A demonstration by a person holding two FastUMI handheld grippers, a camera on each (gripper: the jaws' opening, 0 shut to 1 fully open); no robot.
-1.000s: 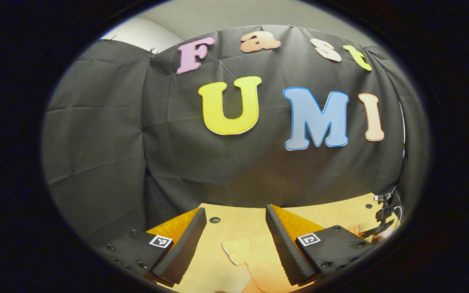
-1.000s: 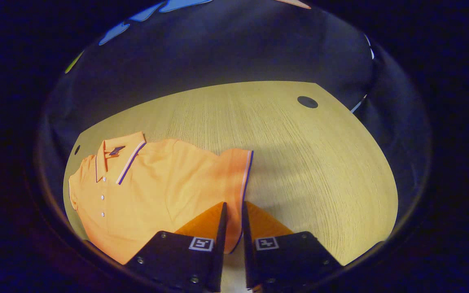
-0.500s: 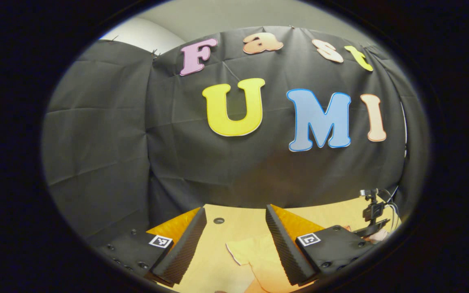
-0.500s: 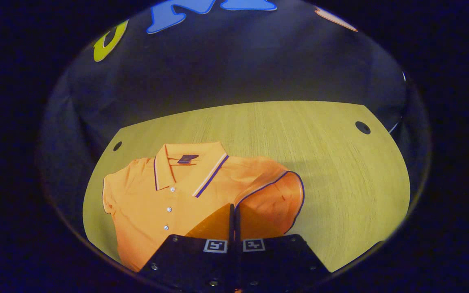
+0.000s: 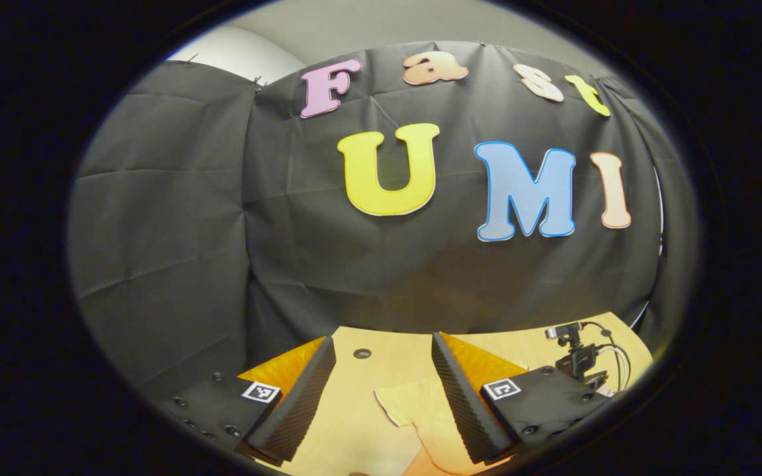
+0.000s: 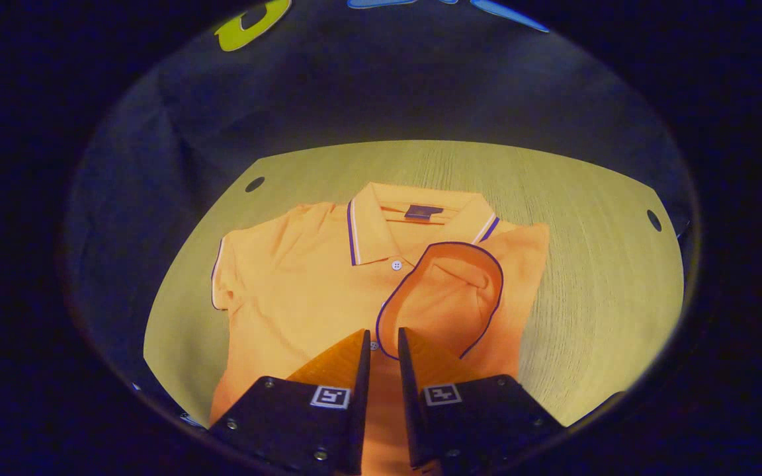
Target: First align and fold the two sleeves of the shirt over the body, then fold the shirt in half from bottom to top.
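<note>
An orange polo shirt (image 6: 288, 291) lies flat on the wooden table (image 6: 586, 277), collar (image 6: 421, 225) at the far side. One sleeve (image 6: 447, 297) is turned over onto the chest, its dark-trimmed opening facing me. The other sleeve (image 6: 222, 277) still lies spread out at the view's left. My right gripper (image 6: 381, 330) hovers just before the folded sleeve's hem, jaws slightly open, with shirt cloth showing in the gap. My left gripper (image 5: 381, 340) is open and held level above the table (image 5: 394, 363). A piece of the shirt (image 5: 414, 410) lies below, between its fingers.
In the left gripper view the other gripper's camera and cables (image 5: 579, 360) rise at the table's right side. Black cloth walls close in behind the table. Small round holes (image 6: 653, 220) mark the tabletop near its corners. Bare wood lies right of the shirt.
The right gripper carried the sleeve from the shirt's side over onto the chest, shut on it half a second ago, and its jaws have now parted. The left gripper barely shifted.
</note>
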